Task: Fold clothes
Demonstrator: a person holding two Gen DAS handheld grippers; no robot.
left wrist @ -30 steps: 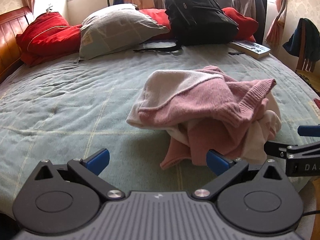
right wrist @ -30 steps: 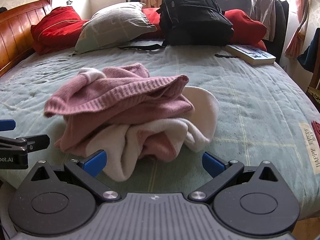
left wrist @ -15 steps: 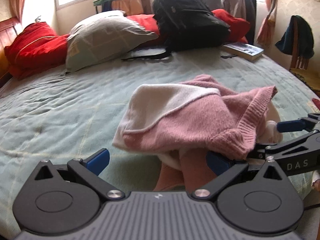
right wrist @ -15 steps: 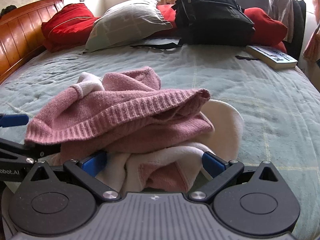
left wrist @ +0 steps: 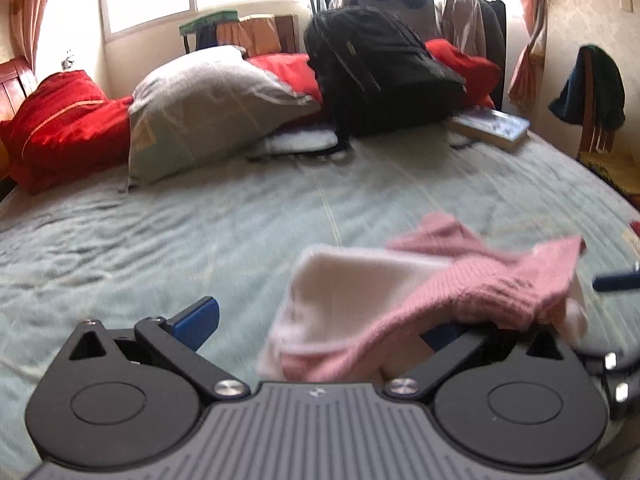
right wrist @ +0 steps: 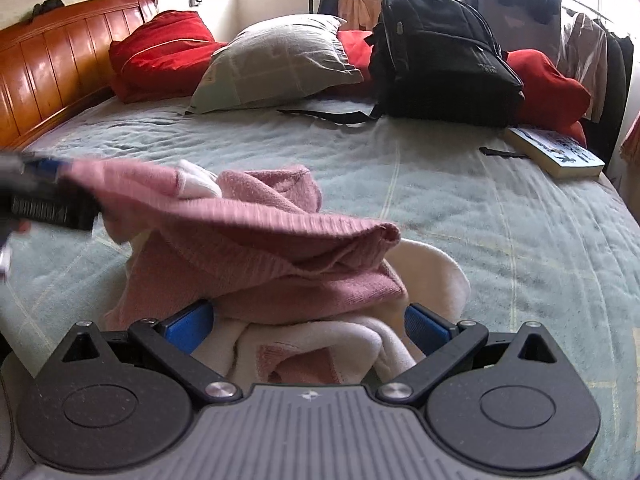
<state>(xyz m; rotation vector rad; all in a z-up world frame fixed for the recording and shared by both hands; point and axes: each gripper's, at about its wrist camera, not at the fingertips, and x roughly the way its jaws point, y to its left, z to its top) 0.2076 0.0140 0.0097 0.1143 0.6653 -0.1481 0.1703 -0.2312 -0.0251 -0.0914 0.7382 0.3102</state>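
Left wrist view: a bed (left wrist: 160, 248) under a pale green quilt fills the room, with a red pillow (left wrist: 60, 120), a grey pillow (left wrist: 208, 104) and a black backpack (left wrist: 376, 76) along its far side, and a book (left wrist: 496, 126) lying just beside the backpack. Nearer, a rumpled pink-and-cream sweater (left wrist: 400, 312) lies on the quilt. The left gripper (left wrist: 320, 320) is spread wide, the sweater draped over its right finger and hiding that tip. In the right wrist view the right gripper (right wrist: 308, 324) is also spread, its blue fingers (right wrist: 188, 326) set either side of the sweater's (right wrist: 280, 256) near cream folds, not pinching them.
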